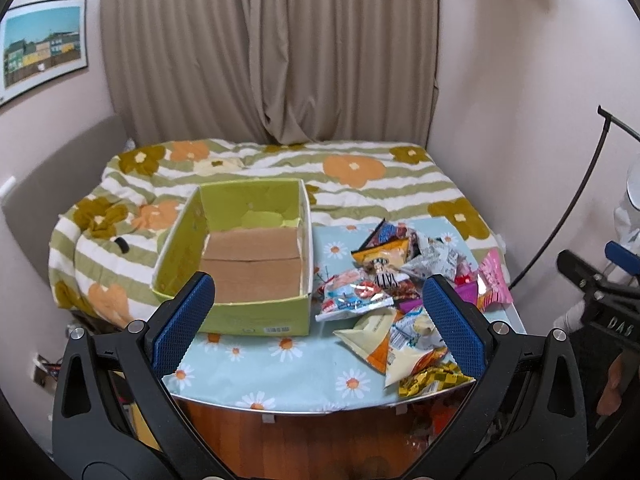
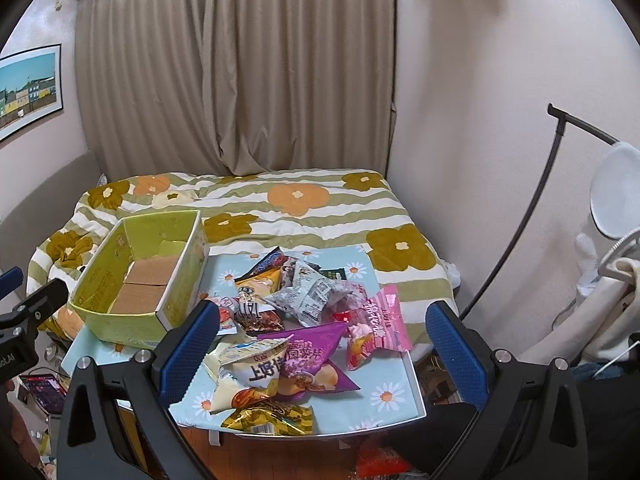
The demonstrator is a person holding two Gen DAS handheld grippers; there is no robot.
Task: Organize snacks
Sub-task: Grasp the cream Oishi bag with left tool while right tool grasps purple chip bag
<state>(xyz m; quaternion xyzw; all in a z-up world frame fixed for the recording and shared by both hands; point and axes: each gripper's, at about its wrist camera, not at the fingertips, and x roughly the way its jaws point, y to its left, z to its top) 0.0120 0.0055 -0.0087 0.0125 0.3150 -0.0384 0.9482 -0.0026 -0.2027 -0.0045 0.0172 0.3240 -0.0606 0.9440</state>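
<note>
Above the near edge of the daisy-print table [image 2: 394,394], the left gripper [image 1: 318,316] and right gripper [image 2: 322,344] are held spread and empty, with the snack pile [image 2: 298,320] heaped just right of the green box [image 1: 240,256].
</note>
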